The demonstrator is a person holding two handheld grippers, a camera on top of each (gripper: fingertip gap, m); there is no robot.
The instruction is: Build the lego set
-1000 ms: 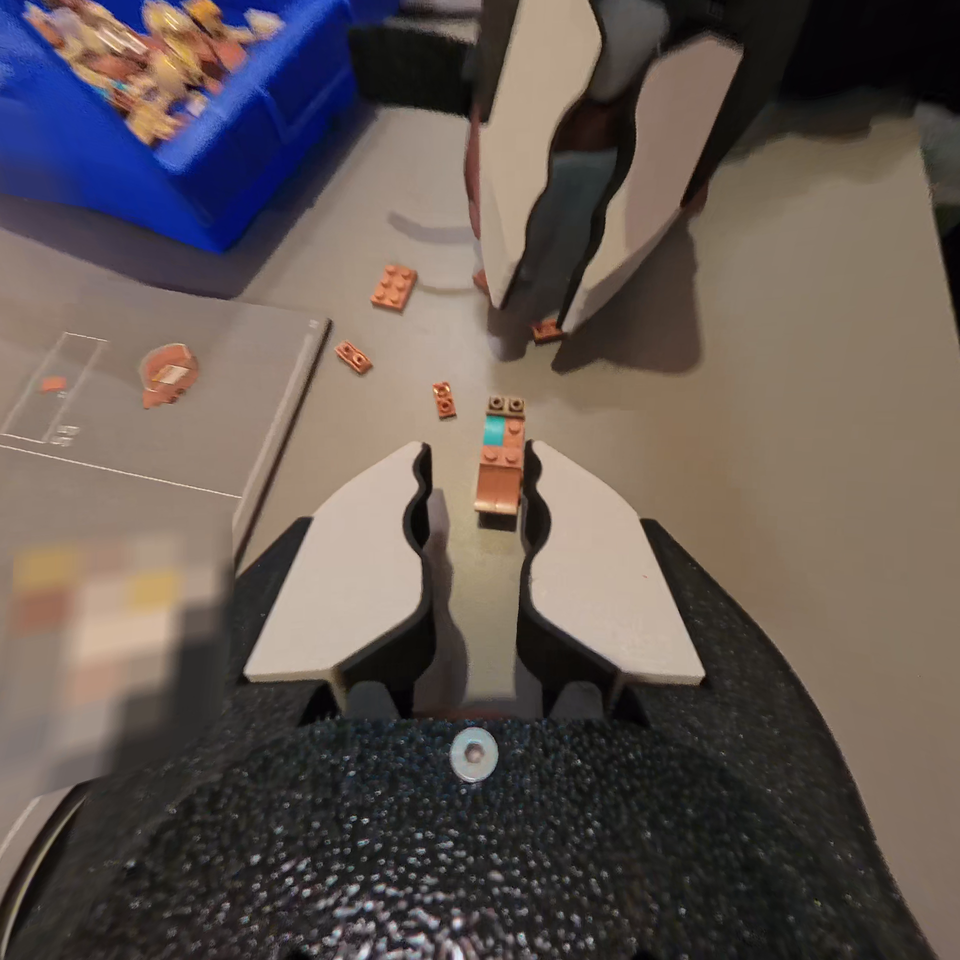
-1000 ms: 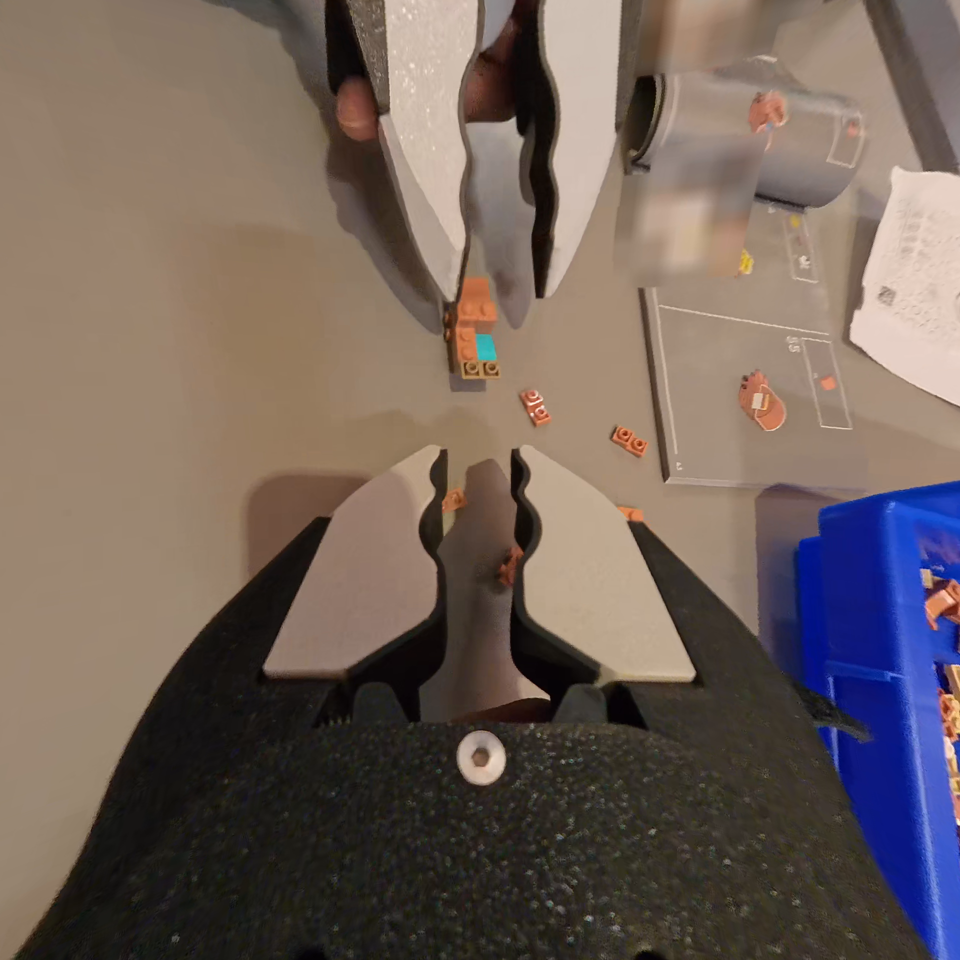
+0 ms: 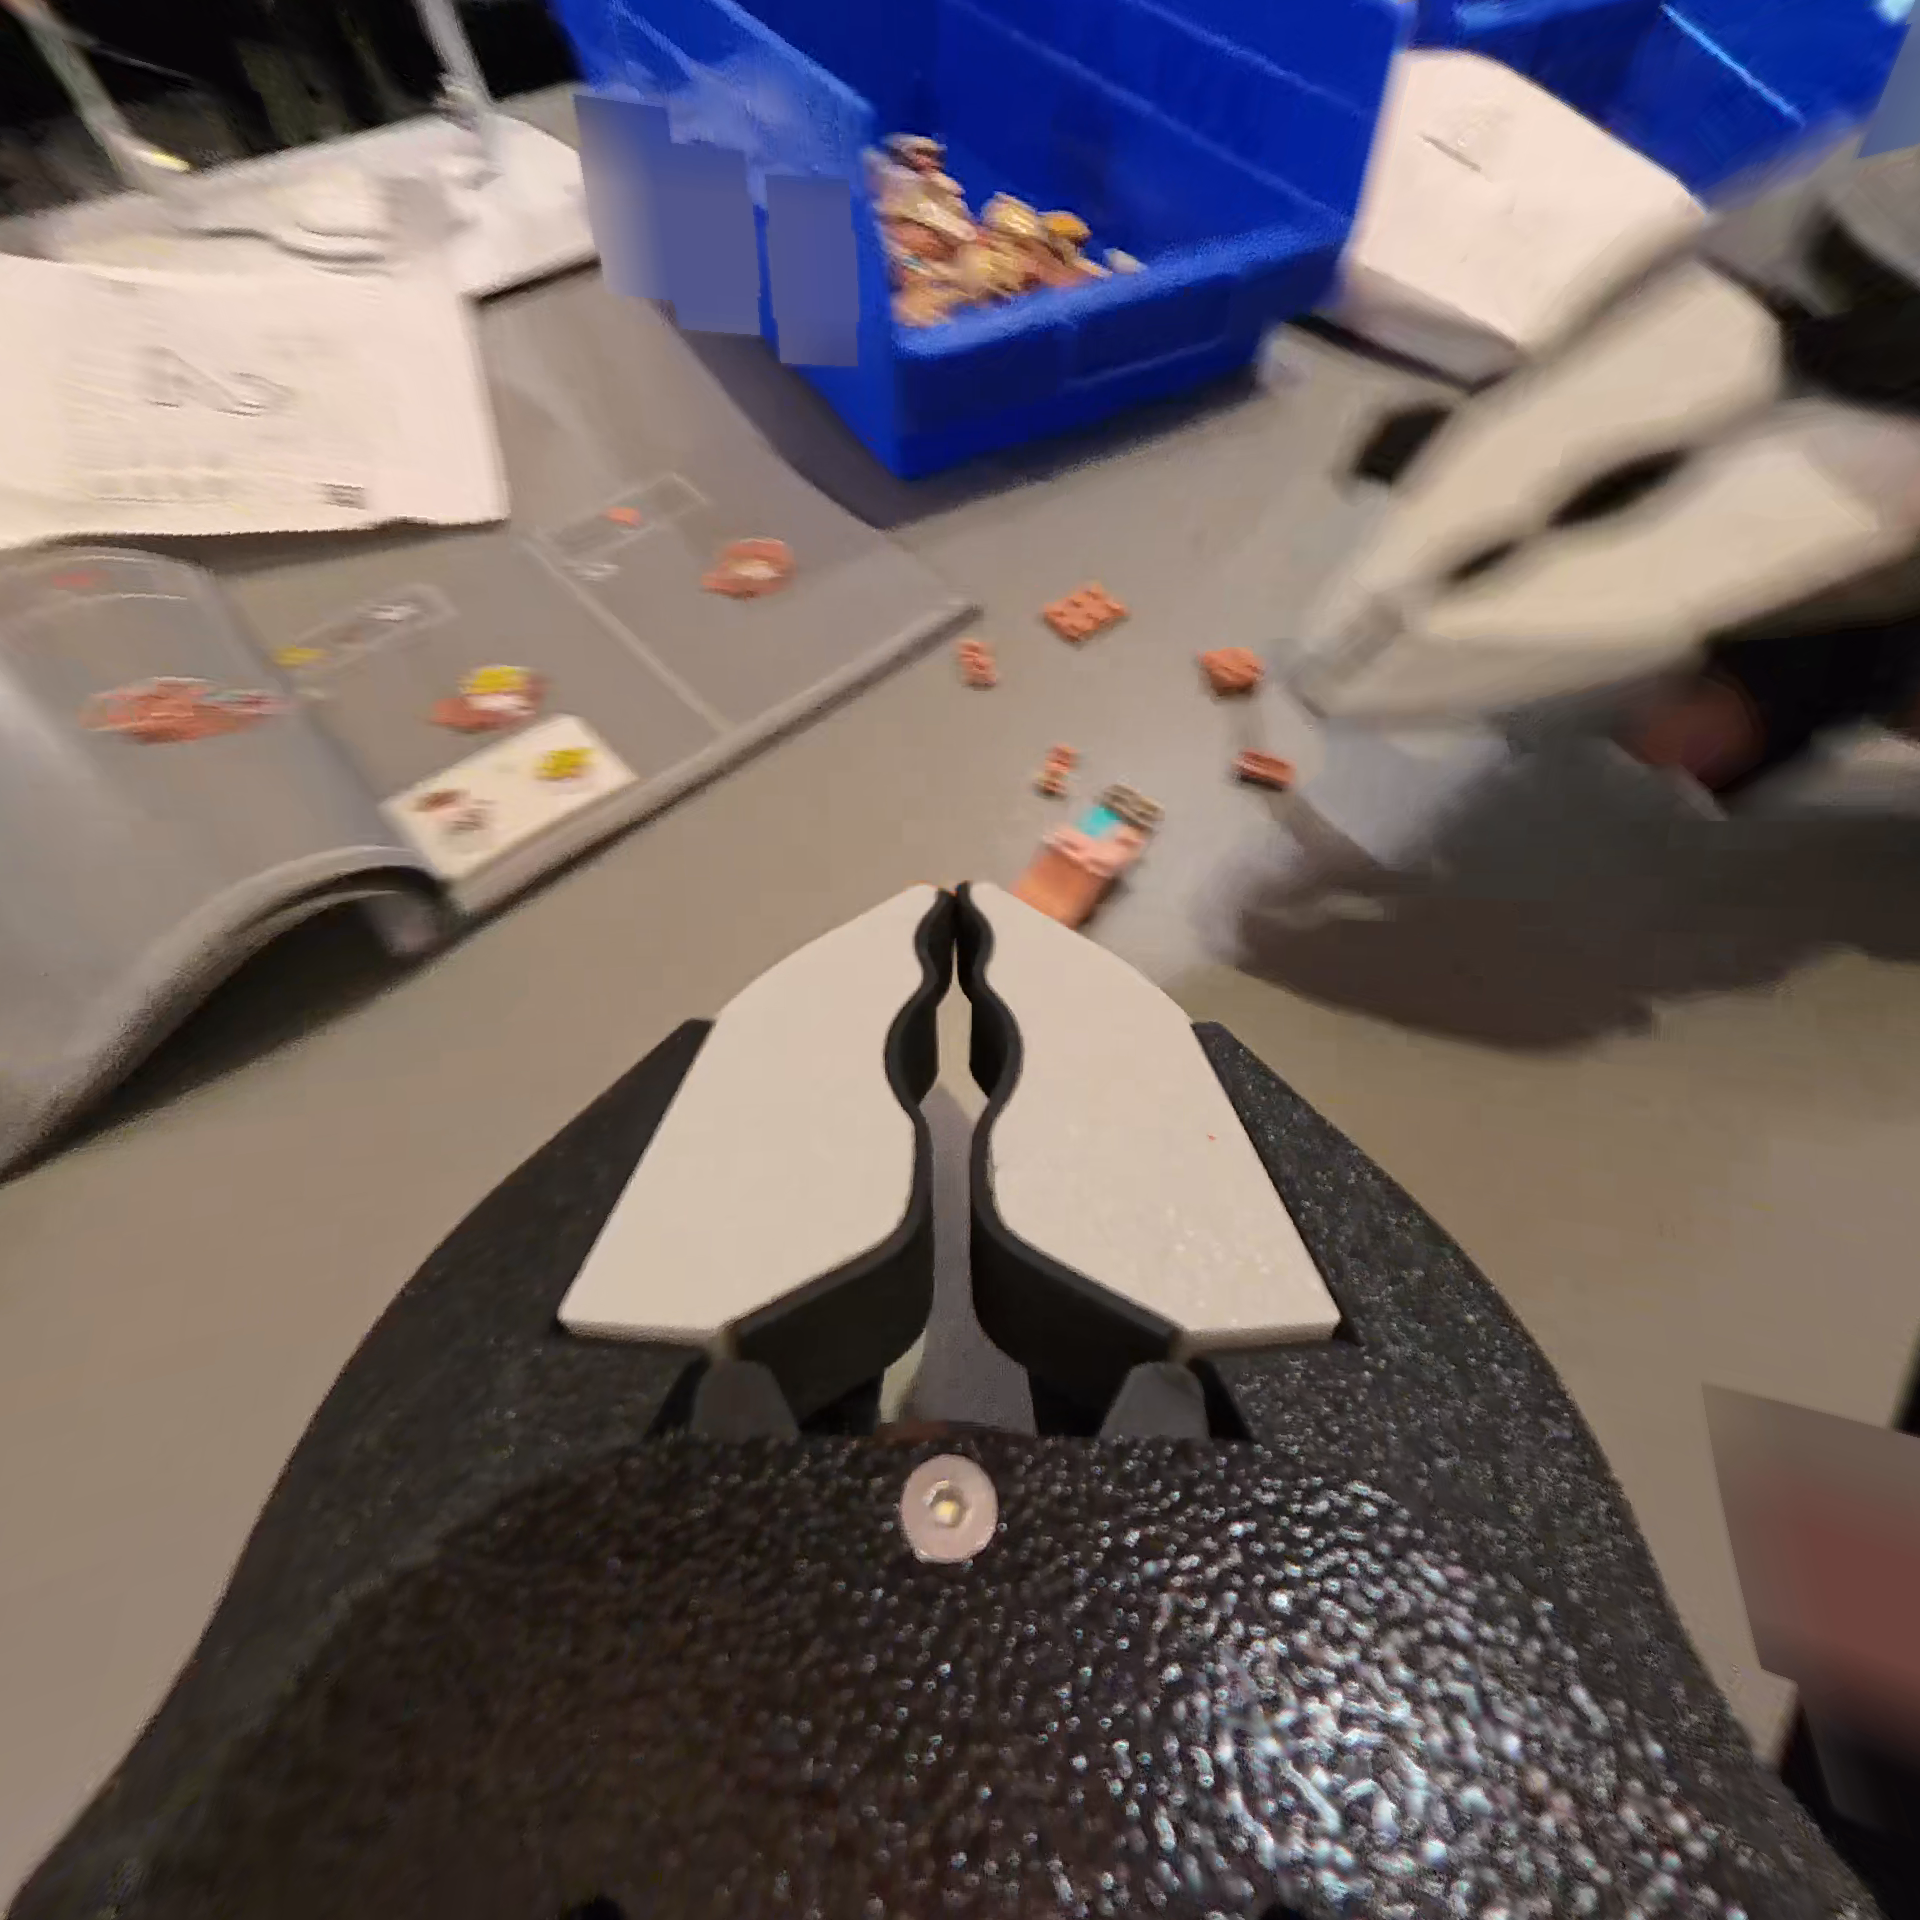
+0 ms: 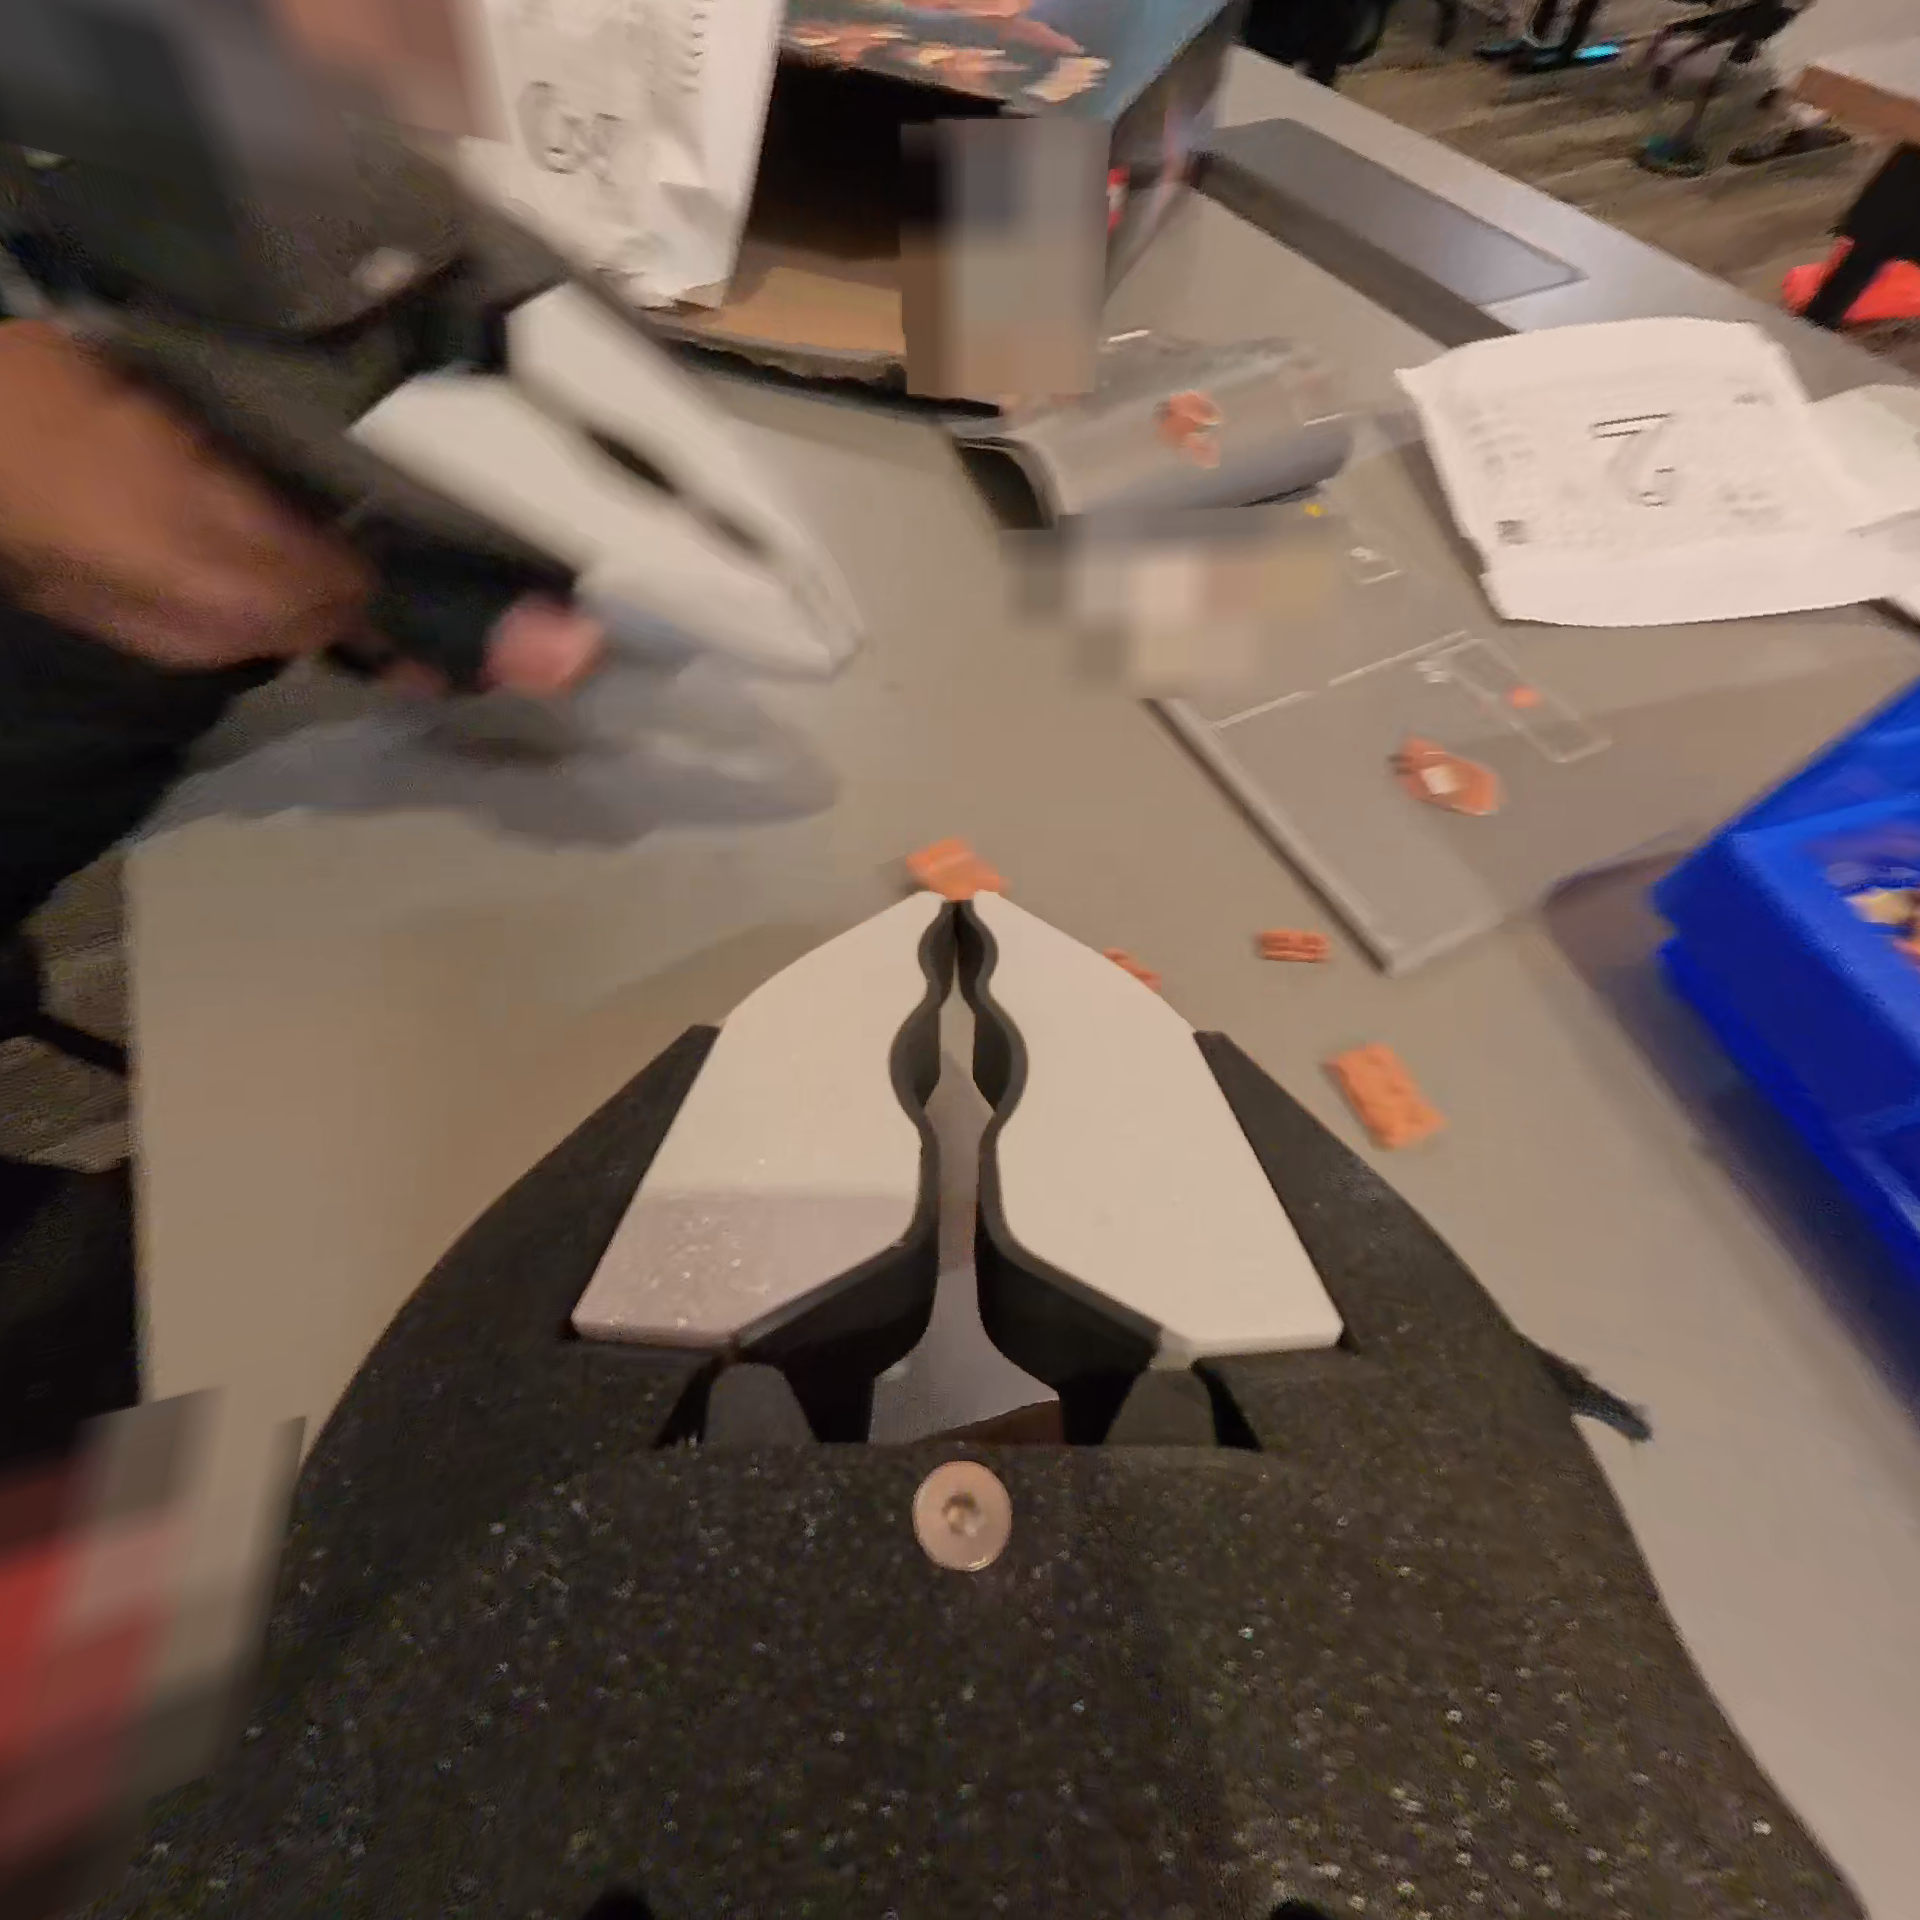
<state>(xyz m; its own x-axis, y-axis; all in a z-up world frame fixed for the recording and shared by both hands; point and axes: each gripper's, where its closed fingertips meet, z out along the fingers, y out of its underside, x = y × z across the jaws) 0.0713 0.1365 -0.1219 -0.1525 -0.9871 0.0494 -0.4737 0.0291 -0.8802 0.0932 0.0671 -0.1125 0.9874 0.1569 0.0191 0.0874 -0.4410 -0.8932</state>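
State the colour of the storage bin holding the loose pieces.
Blue; the bin shows best in the left wrist view.

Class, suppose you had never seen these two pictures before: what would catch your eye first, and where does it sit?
The bright blue bin at the far side of the grey table, heaped with small bricks, stands out first. Next come the orange-brown bricks scattered between it and the left claw, whose tips meet beside a small brick assembly with a teal patch. An open instruction booklet lies to the left.
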